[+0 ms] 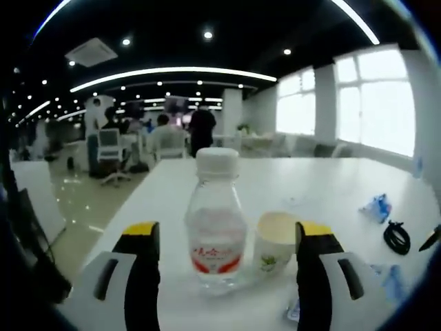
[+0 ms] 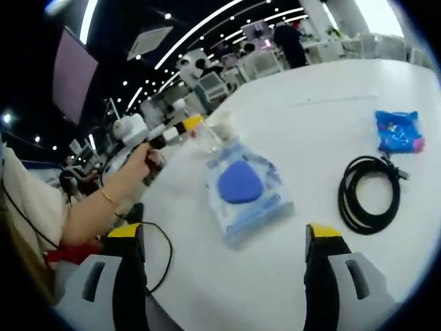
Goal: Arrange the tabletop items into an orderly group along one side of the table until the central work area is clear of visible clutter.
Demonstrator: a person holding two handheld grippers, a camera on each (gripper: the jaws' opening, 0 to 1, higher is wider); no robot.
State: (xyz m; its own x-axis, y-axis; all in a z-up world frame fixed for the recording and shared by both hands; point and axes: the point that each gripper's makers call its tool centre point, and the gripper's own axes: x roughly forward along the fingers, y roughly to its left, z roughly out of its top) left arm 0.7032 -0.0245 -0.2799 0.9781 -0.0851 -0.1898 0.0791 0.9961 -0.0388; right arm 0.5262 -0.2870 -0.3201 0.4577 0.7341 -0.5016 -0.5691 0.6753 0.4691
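Left hand-held gripper (image 1: 224,276) stands open, its two yellow-tipped jaws spread wide and holding nothing. Directly between and just beyond them stands the water bottle (image 1: 216,224), upright with its white cap on, so its long axis runs straight up from the worktop (image 1: 331,183); the jaws flank it on either side without touching it. Just beside the bottle, toward the right jaw, sits a paper cup (image 1: 274,241), also upright and open at the top. My judgement is that the left hand-held gripper is far the nearer to the bottle, and that closing on it calls for care that the right jaw does not catch the cup.

In the right gripper view, the right hand-held gripper (image 2: 224,276) is likewise open and empty. Ahead of it, between the lines of its jaws but well clear of them, lies a flat clear packet holding a blue pad (image 2: 241,183), its long axis running away from the jaws. To the right lies a coiled black cable (image 2: 368,193), and beyond that a small blue packet (image 2: 398,131).

Counted: one bottle, one cup, one clear packet, one cable coil, one small blue packet. A dark object at the left view's right edge is too small to name.
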